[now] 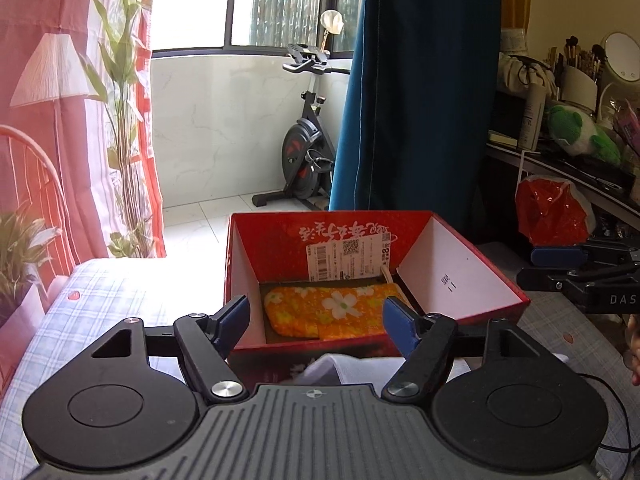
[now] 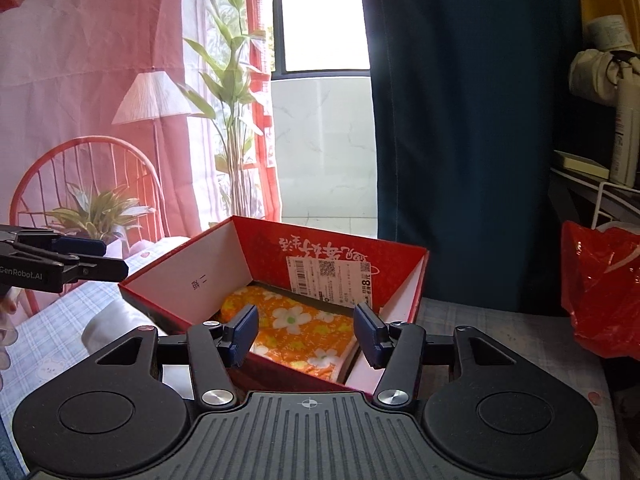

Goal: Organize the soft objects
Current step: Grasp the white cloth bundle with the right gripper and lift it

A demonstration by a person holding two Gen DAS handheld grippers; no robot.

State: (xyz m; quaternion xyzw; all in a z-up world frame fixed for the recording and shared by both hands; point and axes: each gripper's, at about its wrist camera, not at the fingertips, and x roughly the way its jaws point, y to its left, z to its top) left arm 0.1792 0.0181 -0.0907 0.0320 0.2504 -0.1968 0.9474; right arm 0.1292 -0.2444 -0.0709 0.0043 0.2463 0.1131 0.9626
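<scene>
A red cardboard box (image 1: 460, 276) (image 2: 208, 264) stands open on a checked blue-white cloth. An orange folded cloth with white flowers (image 1: 332, 308) (image 2: 296, 328) lies flat on its bottom. My left gripper (image 1: 318, 322) is open and empty, just in front of the box's near wall. My right gripper (image 2: 306, 330) is open and empty, over the box's near right corner. A white soft item (image 1: 324, 368) lies in front of the box under the left gripper; it also shows left of the box in the right wrist view (image 2: 108, 328).
A red plastic bag (image 1: 552, 208) (image 2: 600, 292) hangs at the right. A cluttered shelf with a green plush (image 1: 580, 132) is beyond it. A dark blue curtain (image 1: 416, 88), an exercise bike (image 1: 304, 152) and plants (image 2: 96, 212) stand behind.
</scene>
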